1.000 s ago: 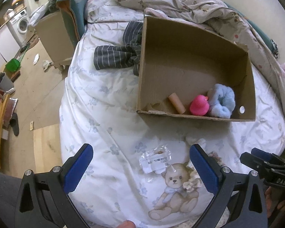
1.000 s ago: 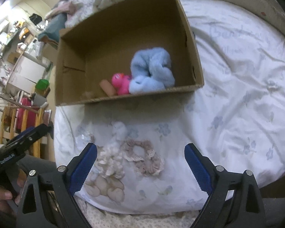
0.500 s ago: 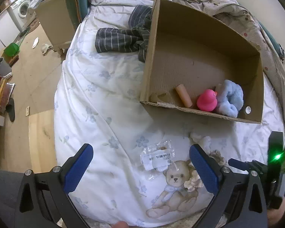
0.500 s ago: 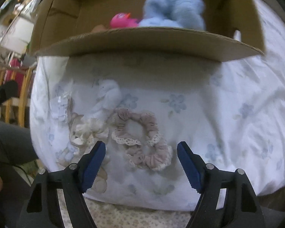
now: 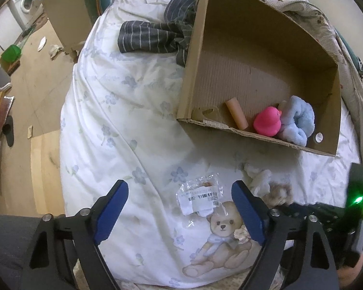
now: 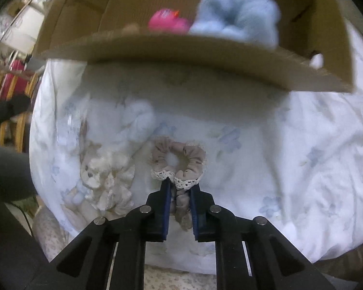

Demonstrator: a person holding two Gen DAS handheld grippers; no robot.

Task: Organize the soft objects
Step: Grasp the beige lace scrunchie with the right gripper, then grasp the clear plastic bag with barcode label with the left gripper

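Note:
My right gripper (image 6: pixel 180 186) is shut on a beige lace-edged scrunchie (image 6: pixel 179 160) on the bed. A cream frilly scrunchie (image 6: pixel 111 183) lies to its left and a pale blue soft piece (image 6: pixel 138 120) beyond that. An open cardboard box (image 5: pixel 254 46) holds a blue fluffy scrunchie (image 5: pixel 296 123), a pink duck (image 5: pixel 266 123) and a tan cylinder (image 5: pixel 236 113); the box (image 6: pixel 193 55) is just beyond my right gripper. My left gripper (image 5: pixel 180 207) is open and empty above a clear plastic packet (image 5: pixel 200 195).
A white floral quilt (image 5: pixel 123 111) covers the bed. A striped dark garment (image 5: pixel 155 36) lies left of the box. A rumpled blanket (image 5: pixel 302 2) is behind the box. The bed's left edge drops to the wooden floor (image 5: pixel 36 72).
My right gripper has moved down to the beige scrunchie and shut on it. My left gripper has shifted slightly and stays open.

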